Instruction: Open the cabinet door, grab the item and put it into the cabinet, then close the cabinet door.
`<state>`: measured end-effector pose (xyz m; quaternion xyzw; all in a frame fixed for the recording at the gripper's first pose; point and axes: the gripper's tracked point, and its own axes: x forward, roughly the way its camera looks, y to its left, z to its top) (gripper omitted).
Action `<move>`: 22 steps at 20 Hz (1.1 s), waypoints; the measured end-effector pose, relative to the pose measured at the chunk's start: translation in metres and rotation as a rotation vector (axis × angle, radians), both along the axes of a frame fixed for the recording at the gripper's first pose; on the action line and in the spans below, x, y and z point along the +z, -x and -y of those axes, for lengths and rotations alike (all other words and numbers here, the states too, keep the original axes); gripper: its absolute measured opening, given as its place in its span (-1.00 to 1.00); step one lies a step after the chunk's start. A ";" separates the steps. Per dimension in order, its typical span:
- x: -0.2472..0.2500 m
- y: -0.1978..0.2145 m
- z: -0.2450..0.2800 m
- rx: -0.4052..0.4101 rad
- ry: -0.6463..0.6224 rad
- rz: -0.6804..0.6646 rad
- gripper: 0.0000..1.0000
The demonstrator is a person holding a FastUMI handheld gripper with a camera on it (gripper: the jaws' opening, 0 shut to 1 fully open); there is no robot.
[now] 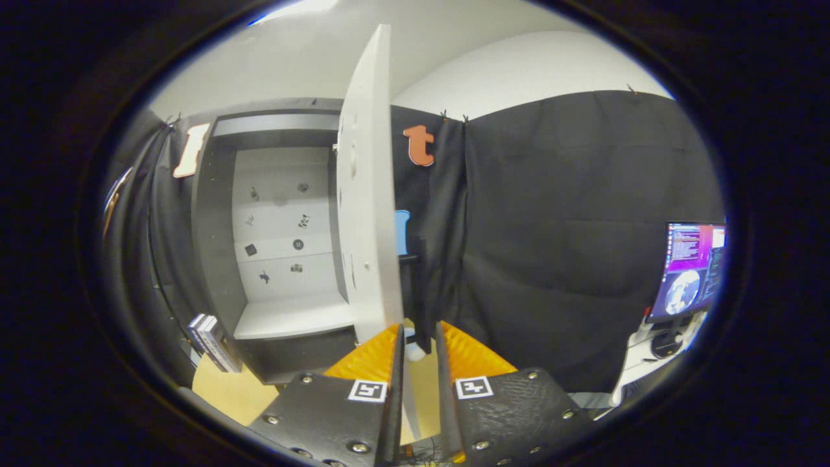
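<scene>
The white cabinet [224,259] stands with its inside showing, a bare shelf [292,318] at the bottom and small dark marks on its back wall. Its white door [366,207] is swung wide and stands edge-on just ahead of my fingers. A dark upright handle [421,292] on the door's outer side runs down between my fingertips. My gripper [419,334] is closed to a narrow gap around this handle. A few books [209,340] stand on the wooden table, left of the cabinet's base.
The wooden table [233,392] lies below the cabinet. Black cloth [570,246] hangs behind and to the right of the door. A lit monitor [690,269] stands on a white desk at the far right.
</scene>
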<state>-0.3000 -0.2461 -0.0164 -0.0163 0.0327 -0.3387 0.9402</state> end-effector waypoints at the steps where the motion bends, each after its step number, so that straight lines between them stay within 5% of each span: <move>1: 0.000 0.002 -0.002 0.000 0.006 -0.004 -0.52; 22: -0.079 -0.112 -0.094 0.377 -0.038 -0.180 -0.51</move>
